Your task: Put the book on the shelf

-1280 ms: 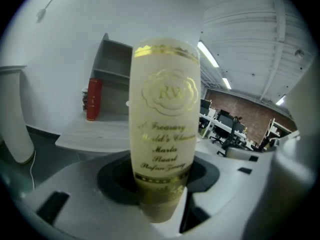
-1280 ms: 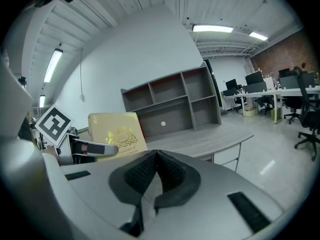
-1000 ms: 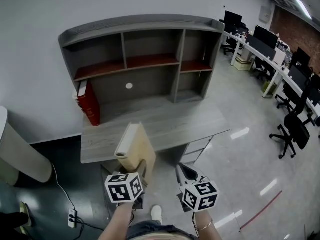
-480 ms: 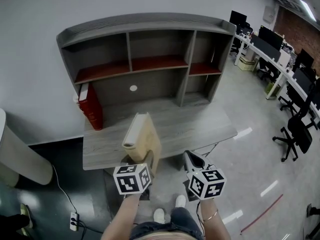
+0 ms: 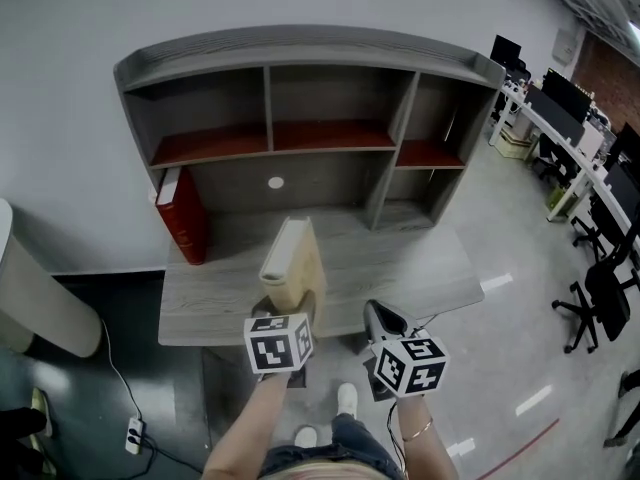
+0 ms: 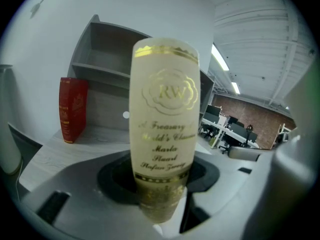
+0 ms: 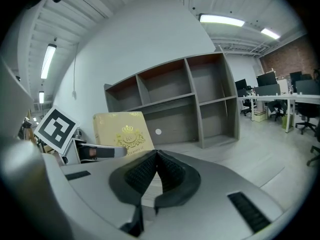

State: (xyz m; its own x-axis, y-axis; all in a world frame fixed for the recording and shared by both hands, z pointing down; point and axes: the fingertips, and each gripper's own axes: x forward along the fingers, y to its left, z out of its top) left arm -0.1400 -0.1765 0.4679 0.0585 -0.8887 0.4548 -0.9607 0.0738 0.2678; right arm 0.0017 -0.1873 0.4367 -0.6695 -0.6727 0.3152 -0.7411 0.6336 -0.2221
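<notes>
Plainly clamped the left gripper (image 5: 288, 310) on the lower end of the cream book (image 5: 292, 266), with the jaws pressed against both covers just behind the gilt-lettered spine. Held that book upright, spine turned back toward the holder and front cover with its gold crown emblem facing right. Carried it over the near edge of the grey desk (image 5: 430, 268), roughly midway along, well short of the shelf unit (image 5: 300, 48) at the far side. Not yet set on any shelf.

Hung the right gripper (image 5: 379, 317) just to the right of the book and a little nearer, apart from it. Had its ribbed black pads pinched together with nothing between them.

Stood a red book (image 5: 185, 216) upright at the far left of the desk, beside the left end of the shelf unit, under the lowest left board. Backed the whole unit against a white wall (image 5: 60, 118). Lined up office chairs (image 5: 605, 298) and monitors along the far right. Left a white power strip (image 5: 133, 433) lying on the dark floor (image 5: 110, 308) at the near left, with its cable trailing away from it.
</notes>
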